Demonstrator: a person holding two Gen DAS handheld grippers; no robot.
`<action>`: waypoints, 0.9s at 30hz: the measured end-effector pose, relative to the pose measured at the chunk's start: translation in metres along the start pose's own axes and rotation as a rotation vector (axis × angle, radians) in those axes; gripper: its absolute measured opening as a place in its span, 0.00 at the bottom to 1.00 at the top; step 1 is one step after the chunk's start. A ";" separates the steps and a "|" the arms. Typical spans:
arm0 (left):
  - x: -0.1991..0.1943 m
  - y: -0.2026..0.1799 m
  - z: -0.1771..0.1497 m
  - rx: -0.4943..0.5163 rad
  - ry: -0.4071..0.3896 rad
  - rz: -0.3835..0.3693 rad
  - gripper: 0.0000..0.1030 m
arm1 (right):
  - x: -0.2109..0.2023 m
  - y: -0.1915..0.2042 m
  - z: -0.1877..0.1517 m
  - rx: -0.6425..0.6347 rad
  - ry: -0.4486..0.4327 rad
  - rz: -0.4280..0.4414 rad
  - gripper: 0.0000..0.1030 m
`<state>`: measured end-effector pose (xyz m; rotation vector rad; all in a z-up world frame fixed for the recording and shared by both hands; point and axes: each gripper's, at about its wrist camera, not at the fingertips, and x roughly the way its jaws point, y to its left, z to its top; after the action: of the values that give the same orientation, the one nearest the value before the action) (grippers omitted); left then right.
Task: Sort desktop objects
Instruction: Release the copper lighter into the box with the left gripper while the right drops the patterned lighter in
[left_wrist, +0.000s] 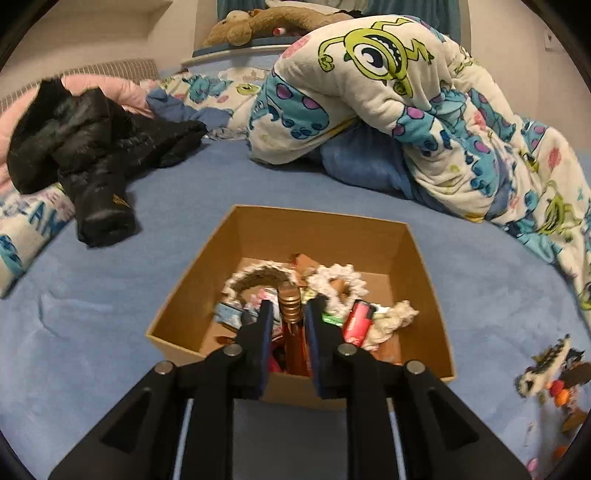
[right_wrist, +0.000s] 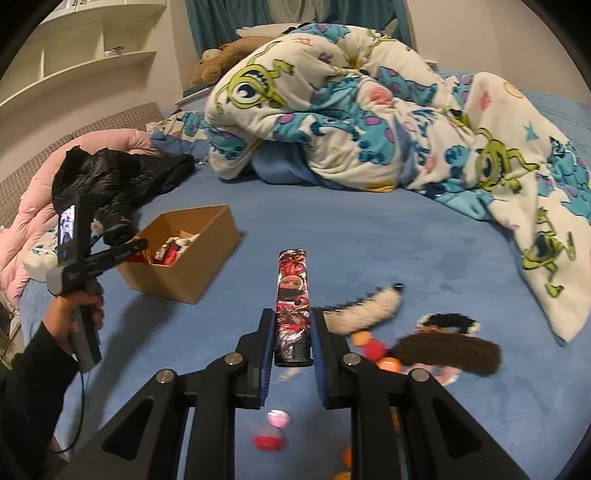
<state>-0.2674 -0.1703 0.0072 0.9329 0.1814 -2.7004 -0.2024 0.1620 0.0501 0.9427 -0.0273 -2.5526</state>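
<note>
- Two grippers were in use over a blue bedspread, each holding an item.
- The left gripper hung over the near wall of an open cardboard box, its jaws narrowed onto a slim red tube with a ribbed gold cap. The tube pointed down into the box interior.
- The box sat toward the left side of the bed, short of a black jacket. It already held a red lighter, white scrunchies and other small items too jumbled to name.
- The right gripper was clamped on a printed red-and-black cylinder, carried above the bedspread well apart from the box.
- Unsorted items lay near the right gripper toward the front right of the bed: a white furry hair clip, a brown furry piece, and small orange, red and pink balls, some blurred.
- A cartoon-print blanket was heaped toward the far edge.
- Judgement: the step in hand was depositing the tube. The left jaws needed to open over the box.
- Judgement: the right gripper then needed to travel left to the box with the cylinder, keeping clear of the left gripper.
</note>
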 end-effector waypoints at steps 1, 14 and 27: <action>-0.005 0.002 -0.001 -0.008 -0.025 0.006 0.44 | 0.005 0.006 0.002 0.002 0.003 0.016 0.18; -0.041 0.038 -0.007 -0.031 -0.173 -0.004 1.00 | 0.120 0.125 0.075 -0.097 0.065 0.282 0.18; -0.025 0.039 -0.013 0.034 -0.123 0.057 1.00 | 0.212 0.145 0.085 0.000 0.177 0.308 0.64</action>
<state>-0.2291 -0.1996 0.0111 0.7666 0.0824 -2.7054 -0.3452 -0.0636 0.0079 1.0707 -0.1125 -2.1826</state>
